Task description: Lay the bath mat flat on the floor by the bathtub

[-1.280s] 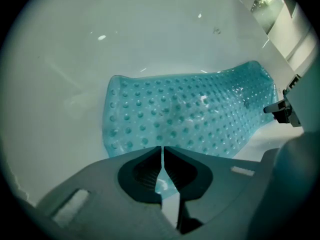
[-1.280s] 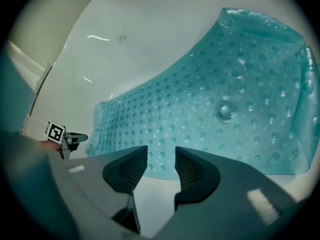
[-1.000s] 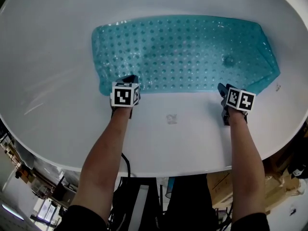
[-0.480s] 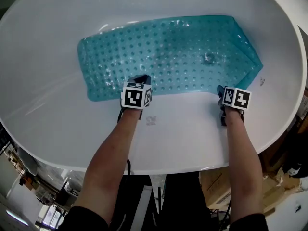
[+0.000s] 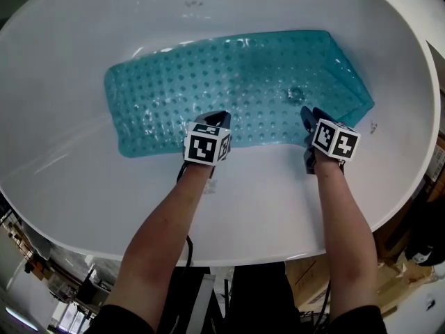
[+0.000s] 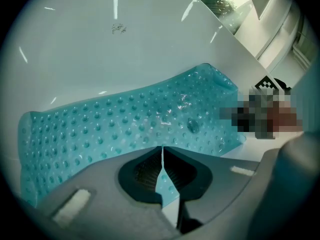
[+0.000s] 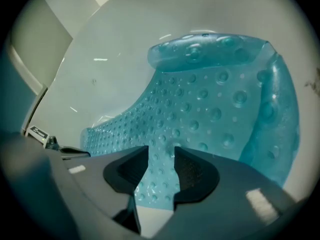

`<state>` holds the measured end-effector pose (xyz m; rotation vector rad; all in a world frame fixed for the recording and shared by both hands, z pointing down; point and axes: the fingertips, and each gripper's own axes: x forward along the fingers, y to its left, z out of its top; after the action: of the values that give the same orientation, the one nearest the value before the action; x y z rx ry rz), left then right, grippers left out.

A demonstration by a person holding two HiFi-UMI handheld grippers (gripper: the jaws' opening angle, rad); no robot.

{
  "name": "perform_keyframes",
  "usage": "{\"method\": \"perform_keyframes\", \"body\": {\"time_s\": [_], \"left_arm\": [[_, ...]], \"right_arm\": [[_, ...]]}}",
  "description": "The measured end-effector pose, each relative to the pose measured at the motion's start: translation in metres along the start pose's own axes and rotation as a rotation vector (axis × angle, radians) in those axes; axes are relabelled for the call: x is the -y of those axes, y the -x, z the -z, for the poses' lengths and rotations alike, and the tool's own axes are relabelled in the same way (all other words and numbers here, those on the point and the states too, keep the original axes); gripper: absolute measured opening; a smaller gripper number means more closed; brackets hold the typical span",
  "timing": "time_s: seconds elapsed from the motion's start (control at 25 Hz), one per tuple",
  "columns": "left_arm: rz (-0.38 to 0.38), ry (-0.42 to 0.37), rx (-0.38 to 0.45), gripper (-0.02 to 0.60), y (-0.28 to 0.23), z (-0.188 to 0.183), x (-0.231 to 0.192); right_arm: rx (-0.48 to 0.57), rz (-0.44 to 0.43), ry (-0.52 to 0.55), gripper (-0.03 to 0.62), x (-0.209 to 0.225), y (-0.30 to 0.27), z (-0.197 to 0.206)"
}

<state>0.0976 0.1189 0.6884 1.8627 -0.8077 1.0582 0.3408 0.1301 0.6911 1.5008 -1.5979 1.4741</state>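
Now L gripper (image 5: 214, 117) fingers pinch bath mat (image 5: 229, 82) near edge, inside bathtub (image 5: 69, 186). R gripper (image 5: 311, 113) fingers just been opening, approx half apart, mat edge between, unpinched.

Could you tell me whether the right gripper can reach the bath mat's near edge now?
Probably yes: the right gripper, its jaws just now opening, straddles the bath mat at its edge; nothing blocks it.

Teal bath mat (image 5: 236, 89), glossy white bathtub (image 5: 278, 200).
The mat is translucent, dotted all over with round bumps; left gripper (image 5: 214, 117) and right gripper (image 5: 309, 113) are dark grey, each with black-and-white square markers.
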Motion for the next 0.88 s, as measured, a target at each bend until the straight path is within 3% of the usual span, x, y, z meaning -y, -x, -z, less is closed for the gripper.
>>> {"method": "perform_keyframes", "body": {"time_s": [0.2,0.4,0.64,0.88], "left_arm": [[0.028,-0.032,0.022,0.015,-0.015,-0.009,-0.001],[0.026,0.023,0.025,0.015,-0.023,-0.004,-0.010],[0.045,0.024,0.030,0.015,-0.036,-0.005,-0.013],[0.050,0.046,0.039,0.014,-0.049,-0.008,-0.017]], "right_arm": [[0.055,0.010,-0.007,0.148,0.004,-0.033,-0.016],[0.026,0.034,-0.011,0.117,0.012,-0.053,-0.010],[0.024,0.075,-0.002,0.056,0.025,-0.067,-0.003],[0.015,0.086,0.006,0.035,0.032,-0.085,0.000]]}}
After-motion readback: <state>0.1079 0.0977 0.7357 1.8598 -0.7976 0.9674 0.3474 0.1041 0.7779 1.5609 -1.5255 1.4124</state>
